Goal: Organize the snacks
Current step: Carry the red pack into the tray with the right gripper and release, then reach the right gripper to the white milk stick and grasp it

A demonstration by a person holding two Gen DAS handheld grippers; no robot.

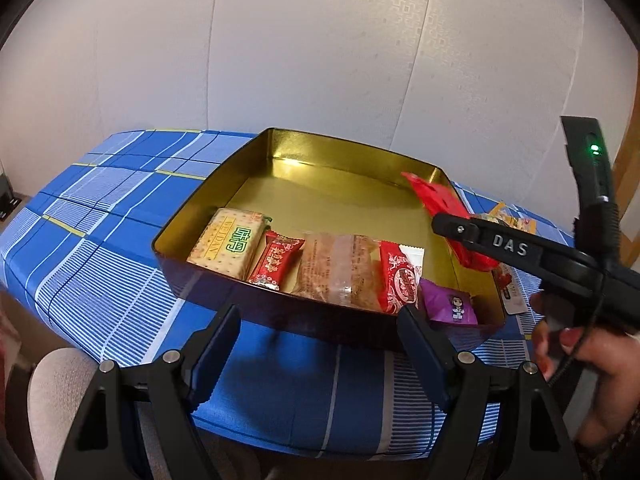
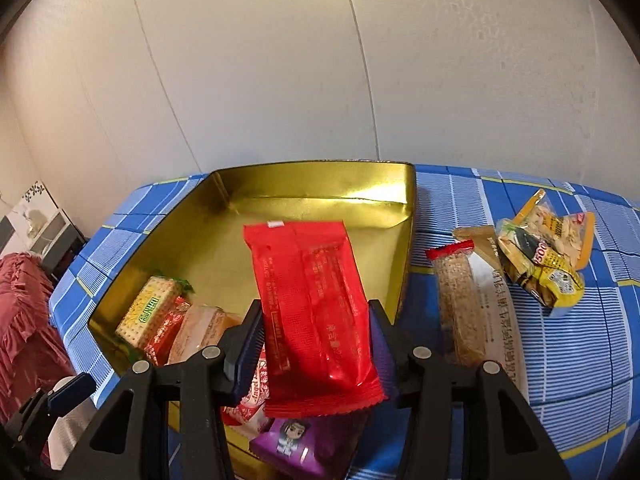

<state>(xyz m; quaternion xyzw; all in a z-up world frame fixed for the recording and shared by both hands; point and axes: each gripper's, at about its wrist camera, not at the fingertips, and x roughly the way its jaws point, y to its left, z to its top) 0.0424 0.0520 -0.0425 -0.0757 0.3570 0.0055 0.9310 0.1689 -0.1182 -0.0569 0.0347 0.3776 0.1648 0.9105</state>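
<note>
We find the red snack packet (image 2: 316, 312) clamped across its width between the two fingers of the right gripper (image 2: 316, 332), the jaws partly closed with a pad pressing on each long edge. Its long axis runs away from the wrist camera, the far sealed end tilted slightly left and raised, the serrated near end hanging toward us. It is held above the near right part of the gold tin (image 2: 312, 184), not resting in it. Its back face carries small printed text we cannot read.

In the left wrist view we note the same packet (image 1: 440, 204) over the tin's right wall (image 1: 472, 280), with "DAS" in white on the right gripper's arm (image 1: 510, 245).

Along the tin's near wall lies a row of snacks: a cracker pack (image 1: 226, 242) marked "WEIDAN" with green characters, a small red sweet (image 1: 276, 260), a clear-wrapped brown cake (image 1: 340, 268), a red and white packet (image 1: 400, 280) and a purple packet (image 1: 450, 304) bearing a cartoon figure.

The left gripper (image 1: 320, 344) stands wide open with nothing between its fingers, short of the tin over the blue checked tablecloth (image 1: 100, 240).

On the cloth right of the tin lie a sesame bar (image 2: 456, 308) with its printed wrapper and yellow packets (image 2: 544, 256), one showing "500".
</note>
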